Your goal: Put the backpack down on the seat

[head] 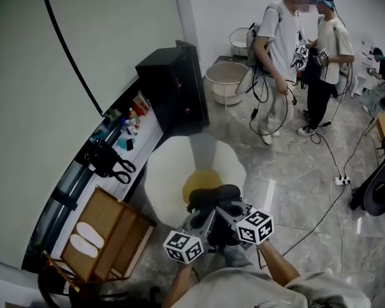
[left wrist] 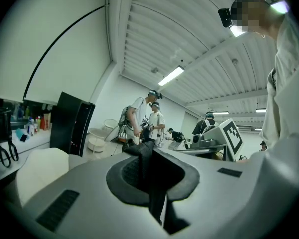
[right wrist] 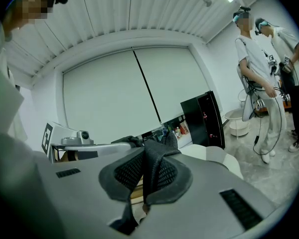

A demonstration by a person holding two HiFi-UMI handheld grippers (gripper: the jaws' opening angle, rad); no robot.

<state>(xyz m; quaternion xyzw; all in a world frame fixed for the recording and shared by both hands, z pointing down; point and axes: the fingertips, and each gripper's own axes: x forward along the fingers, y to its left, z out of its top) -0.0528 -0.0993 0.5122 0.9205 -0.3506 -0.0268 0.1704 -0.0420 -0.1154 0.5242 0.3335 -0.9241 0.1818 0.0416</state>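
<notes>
In the head view a black backpack (head: 213,201) hangs between my two grippers, just above the near edge of a white round seat (head: 170,172) with a yellow middle (head: 202,181). My left gripper (head: 202,218) and right gripper (head: 230,212) meet at the top of the bag, side by side. In the left gripper view the left gripper (left wrist: 150,169) is shut on a black strap (left wrist: 143,158) that rises from between the jaws. The right gripper (right wrist: 148,176) is likewise shut on a black mesh strap (right wrist: 157,161). Most of the bag is hidden below the grippers.
A black cabinet (head: 174,85) stands beyond the seat, and a counter (head: 125,133) with bottles runs along the left wall. A wooden rack (head: 109,236) holds white slippers at the near left. Two people (head: 279,43) stand at the back by a white basin (head: 226,81). Cables (head: 330,194) cross the floor.
</notes>
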